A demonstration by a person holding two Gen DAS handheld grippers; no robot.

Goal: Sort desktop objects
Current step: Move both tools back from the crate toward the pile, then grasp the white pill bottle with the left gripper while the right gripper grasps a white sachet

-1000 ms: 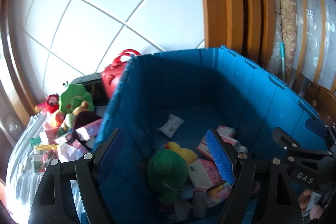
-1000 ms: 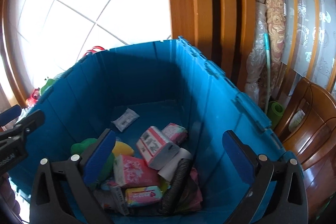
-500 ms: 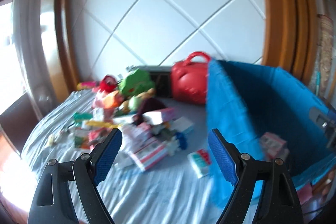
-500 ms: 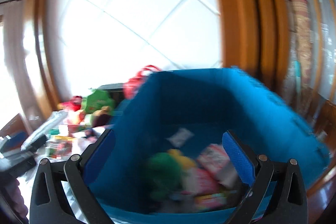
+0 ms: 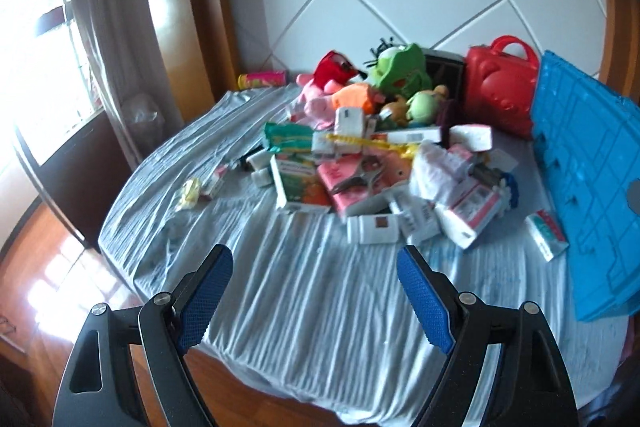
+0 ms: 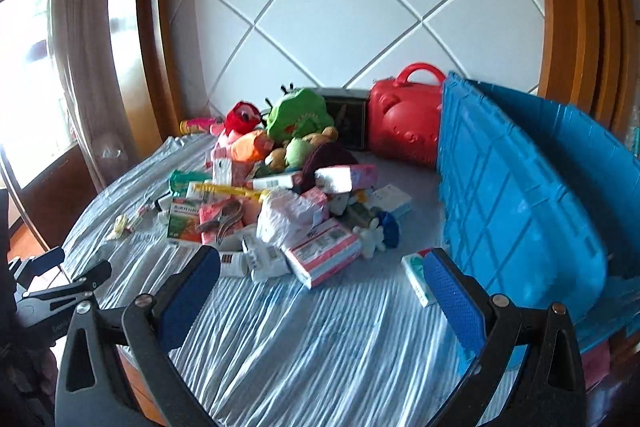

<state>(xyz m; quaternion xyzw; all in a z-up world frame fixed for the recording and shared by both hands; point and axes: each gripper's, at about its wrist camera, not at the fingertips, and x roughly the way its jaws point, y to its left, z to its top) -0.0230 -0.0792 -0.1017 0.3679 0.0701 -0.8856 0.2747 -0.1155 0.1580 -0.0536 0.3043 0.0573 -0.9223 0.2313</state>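
Observation:
A heap of small boxes and packets [image 5: 376, 183] [image 6: 288, 223] lies mid-table on a grey striped cloth [image 5: 320, 299] [image 6: 320, 339], with soft toys [image 5: 396, 75] [image 6: 296, 115] behind it. A blue crate [image 5: 588, 179] [image 6: 516, 211] stands at the right. A white-green box [image 5: 546, 235] [image 6: 416, 273] lies beside the crate. My left gripper [image 5: 314, 301] is open and empty above the cloth's near edge. My right gripper [image 6: 320, 297] is open and empty, in front of the heap. The left gripper also shows at the left edge of the right wrist view [image 6: 60, 287].
A red plastic case [image 5: 500, 95] [image 6: 404, 123] and a dark box [image 6: 346, 119] stand at the back. A yellow wrapper [image 5: 190, 191] lies apart at the left. A curtain and bright window [image 5: 52, 39] are on the left, wooden floor [image 5: 44, 275] below.
Both grippers have swung left, away from above the crate's inside, and now face the heap on the cloth. Both stay open and empty.

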